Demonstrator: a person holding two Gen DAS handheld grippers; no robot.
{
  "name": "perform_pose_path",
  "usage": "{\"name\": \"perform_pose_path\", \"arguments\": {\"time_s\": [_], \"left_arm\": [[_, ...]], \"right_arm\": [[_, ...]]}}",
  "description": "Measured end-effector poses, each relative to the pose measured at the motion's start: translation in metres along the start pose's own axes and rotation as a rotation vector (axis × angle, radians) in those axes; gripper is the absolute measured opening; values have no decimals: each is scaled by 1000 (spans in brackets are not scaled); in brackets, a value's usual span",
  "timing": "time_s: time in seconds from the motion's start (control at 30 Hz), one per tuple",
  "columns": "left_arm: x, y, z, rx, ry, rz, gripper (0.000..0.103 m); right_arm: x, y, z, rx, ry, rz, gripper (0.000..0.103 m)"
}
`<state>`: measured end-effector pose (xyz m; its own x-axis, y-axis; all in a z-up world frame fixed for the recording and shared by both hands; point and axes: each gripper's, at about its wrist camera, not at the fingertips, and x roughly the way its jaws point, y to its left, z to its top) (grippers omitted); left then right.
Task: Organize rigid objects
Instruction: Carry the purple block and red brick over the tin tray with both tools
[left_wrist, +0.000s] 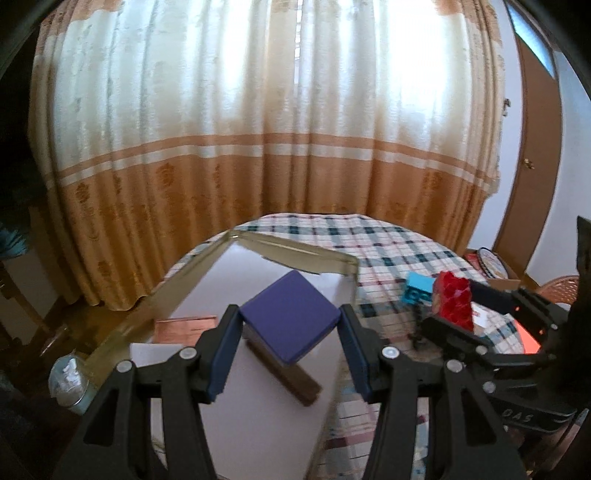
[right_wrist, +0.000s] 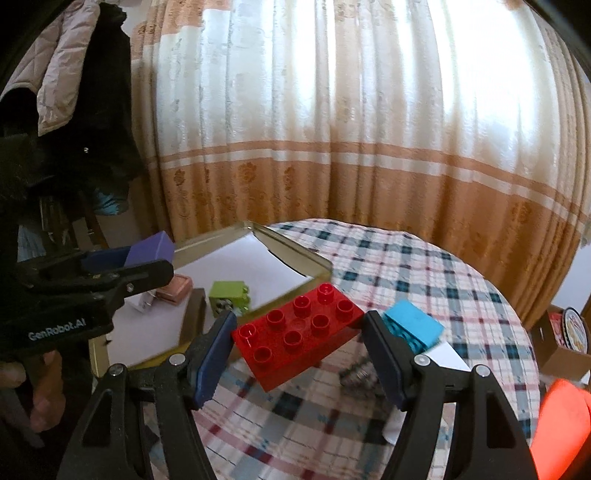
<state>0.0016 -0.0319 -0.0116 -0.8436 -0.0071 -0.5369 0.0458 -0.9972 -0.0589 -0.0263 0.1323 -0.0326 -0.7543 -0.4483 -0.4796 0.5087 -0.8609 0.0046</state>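
One purple block (left_wrist: 291, 321) being clamped by left tool (left_wrist: 290, 354), one red brick (right_wrist: 299, 332) by right tool (right_wrist: 299, 354), one cyan brick (right_wrist: 413, 326), possibly one green (right_wrist: 229, 301), being carried by checked surface (right_wrist: 424, 280), curtains (right_wrist: 332, 129) behind.

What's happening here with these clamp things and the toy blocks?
A person is sorting small objects on a checked tablecloth with two hand-held grippers. The left gripper grips a purple block above a shallow gold tray. The right gripper holds a red studded brick just beside the tray. A green block and a small copper-coloured box already lie in the tray, while a blue brick waits on the cloth.
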Motion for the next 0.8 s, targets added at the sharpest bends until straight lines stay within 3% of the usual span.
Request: {"name": "perform_pose_path", "arguments": {"time_s": [0.5,0.8], "left_arm": [[13,36,-9,-47,92,137,53],[19,45,-12,-51,131,174,53]], "right_arm": [[31,36,28,-59,7,87,72],[52,57,32,-96,44,129,72]]}}
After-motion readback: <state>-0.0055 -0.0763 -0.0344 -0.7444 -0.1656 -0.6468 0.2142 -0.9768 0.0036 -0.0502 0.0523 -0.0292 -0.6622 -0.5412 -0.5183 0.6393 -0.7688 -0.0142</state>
